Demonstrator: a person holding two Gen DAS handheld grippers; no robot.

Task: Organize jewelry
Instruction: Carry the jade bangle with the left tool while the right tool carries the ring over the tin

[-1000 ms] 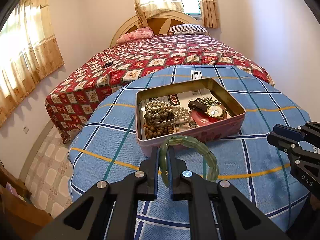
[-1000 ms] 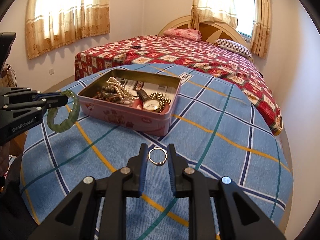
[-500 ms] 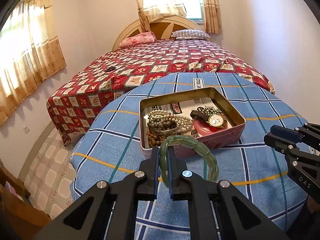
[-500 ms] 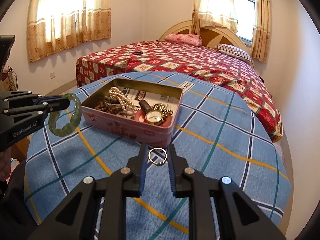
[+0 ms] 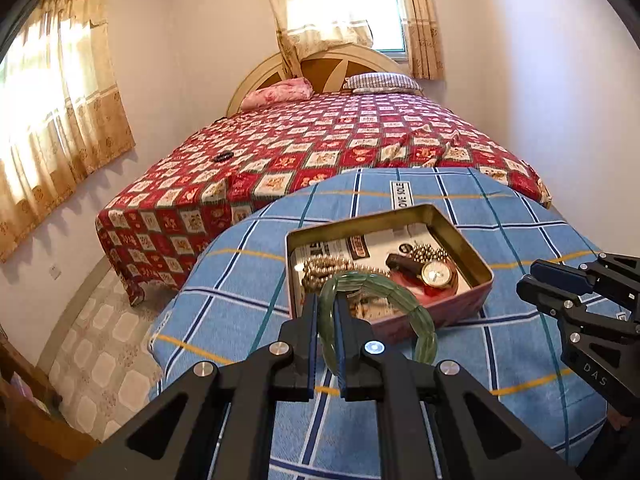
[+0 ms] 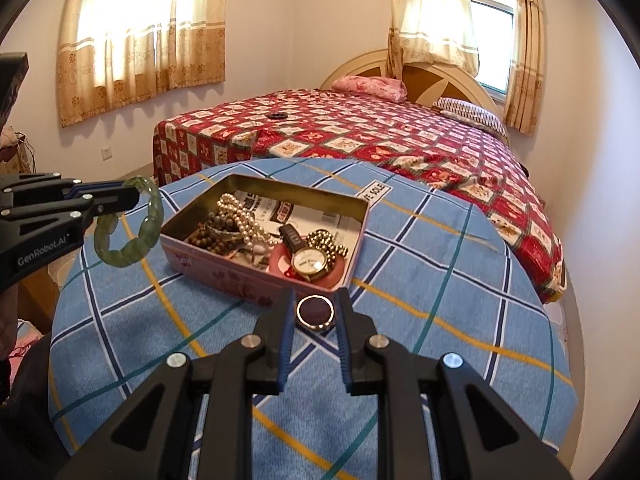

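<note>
My left gripper point(image 5: 327, 312) is shut on a green jade bangle point(image 5: 416, 320), held in the air at the near edge of the pink tin box point(image 5: 460, 312). The bangle point(image 6: 150, 216) also shows left of the tin point(image 6: 224, 268) in the right wrist view. My right gripper point(image 6: 314, 304) is shut on a small gold ring point(image 6: 315, 312), held just in front of the tin's near wall. The tin holds pearl strands point(image 6: 240, 216), brown beads point(image 6: 208, 240), a wristwatch point(image 6: 308, 260) and a gold bead bracelet point(image 6: 332, 244).
The tin stands on a round table with a blue plaid cloth point(image 6: 440, 280). Behind the table is a bed with a red patterned cover point(image 5: 340, 148). Tiled floor point(image 5: 100, 344) lies to the left. The right gripper point(image 5: 560, 280) appears at the right of the left wrist view.
Both grippers have risen and moved forward toward the tin, still holding the bangle and the ring. The bangle now overlaps the tin's near edge in the left wrist view.
</note>
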